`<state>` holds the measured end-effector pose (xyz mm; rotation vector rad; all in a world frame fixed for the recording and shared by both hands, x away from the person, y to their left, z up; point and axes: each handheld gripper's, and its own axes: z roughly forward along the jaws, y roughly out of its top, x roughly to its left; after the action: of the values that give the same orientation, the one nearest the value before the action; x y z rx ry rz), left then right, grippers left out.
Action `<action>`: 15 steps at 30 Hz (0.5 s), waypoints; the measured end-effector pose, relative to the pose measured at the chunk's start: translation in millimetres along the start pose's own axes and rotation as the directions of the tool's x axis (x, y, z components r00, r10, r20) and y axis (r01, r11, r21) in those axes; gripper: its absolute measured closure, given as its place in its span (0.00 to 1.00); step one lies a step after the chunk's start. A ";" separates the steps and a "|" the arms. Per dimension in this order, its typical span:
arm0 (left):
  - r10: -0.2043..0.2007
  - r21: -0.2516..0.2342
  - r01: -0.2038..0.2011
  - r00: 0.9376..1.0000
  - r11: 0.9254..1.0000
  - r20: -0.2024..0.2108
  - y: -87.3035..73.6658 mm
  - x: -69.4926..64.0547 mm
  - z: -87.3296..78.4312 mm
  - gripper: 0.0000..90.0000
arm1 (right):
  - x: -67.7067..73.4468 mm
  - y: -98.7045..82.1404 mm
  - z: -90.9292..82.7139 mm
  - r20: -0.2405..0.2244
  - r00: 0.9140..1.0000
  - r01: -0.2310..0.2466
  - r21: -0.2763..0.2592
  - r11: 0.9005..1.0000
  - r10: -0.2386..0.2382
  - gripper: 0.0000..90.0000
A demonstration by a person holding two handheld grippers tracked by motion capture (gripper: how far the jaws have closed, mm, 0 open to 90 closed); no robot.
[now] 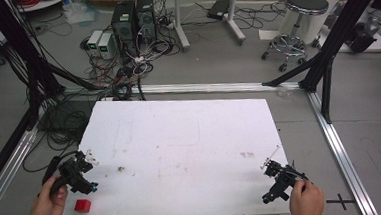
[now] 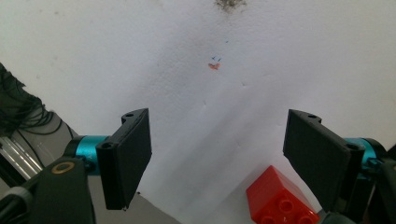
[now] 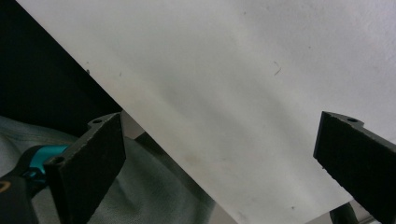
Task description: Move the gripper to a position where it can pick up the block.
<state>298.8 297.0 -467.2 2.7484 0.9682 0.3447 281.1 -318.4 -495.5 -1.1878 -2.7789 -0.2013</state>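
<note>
- At the near left corner of the desk (image 1: pixel 180 138), the left tongs (image 1: pixel 84 166) were held in the person's left hand (image 1: pixel 48 206), with their two black jaws spread wide and nothing between them.
- Seen from the left gripper view, the left tongs (image 2: pixel 217 158) hung over bare white desk (image 2: pixel 187 93), and a red toy brick (image 2: pixel 278 198) lay just beside the inner face of the jaw on that view's right, studs up, not gripped.
- From the high view, that same red toy brick (image 1: pixel 83 205) sat on the desk close to its near edge, just beside the left hand and a little nearer the person than the left tongs.
- Near the right front corner of the desk, the right tongs (image 1: pixel 272 170) were held in the person's right hand (image 1: pixel 306 200), pointing across the white surface.
- Through the right gripper view, the right tongs (image 3: pixel 219 158) stood spread wide with nothing held, looking down across the desk (image 3: pixel 257 93) edge, which ran slantwise; grey cloth (image 3: pixel 149 196) showed below that edge.
- On the desk's white top were a few faint brownish smudges (image 1: pixel 120 169) and pale marks.
- Beyond the desk's far edge lay a tangle of black cables (image 1: pixel 121 71) on the grey floor (image 1: pixel 225 60), with two dark computer towers (image 1: pixel 134 18) behind them.
- Farther right stood a round black stool (image 1: pixel 298 11) on a chrome wheeled base.
</note>
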 end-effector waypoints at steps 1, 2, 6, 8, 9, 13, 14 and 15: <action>0.014 0.001 -0.014 1.000 1.000 -0.002 1.1 0.2 -1.7 0.27 | -0.2 -0.8 0.2 0.002 1.000 -0.001 -0.003 1.000 0.001 0.02; 0.040 0.006 -0.040 0.999 0.999 -0.009 2.3 0.6 -3.6 0.27 | -0.7 -1.6 0.1 0.004 1.000 -0.001 -0.005 1.000 0.001 0.02; 0.136 0.023 -0.136 0.991 0.990 -0.005 5.4 0.1 -6.5 0.26 | -1.0 -5.2 -0.9 0.001 1.000 -0.008 -0.015 1.000 0.008 0.02; 0.171 0.025 -0.171 0.985 0.985 0.000 5.1 -1.6 -4.6 0.26 | -1.6 -6.2 -0.6 -0.004 1.000 -0.003 -0.017 1.000 0.003 0.02; 0.211 0.037 -0.211 0.978 0.977 0.009 4.2 -2.8 -3.2 0.26 | -1.5 -6.3 -0.5 -0.002 1.000 -0.005 -0.016 1.000 0.005 0.02; 0.237 0.038 -0.237 0.971 0.971 0.017 0.8 -4.0 -0.6 0.26 | -0.2 -4.7 0.5 -0.004 1.000 -0.005 -0.009 1.000 0.005 0.02; 0.242 0.037 -0.243 0.970 0.969 0.023 -0.5 -3.7 0.2 0.26 | -0.2 -4.7 0.5 -0.004 1.000 -0.005 -0.009 1.000 0.005 0.02; 0.251 0.040 -0.252 0.968 0.967 0.027 -1.5 -3.2 0.4 0.26 | -0.1 -4.3 1.1 0.001 1.000 0.001 -0.011 1.000 -0.001 0.02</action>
<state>295.6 296.1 -468.4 2.9128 0.6276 0.3356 278.1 -321.3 -496.9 -1.1895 -2.7827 -0.2162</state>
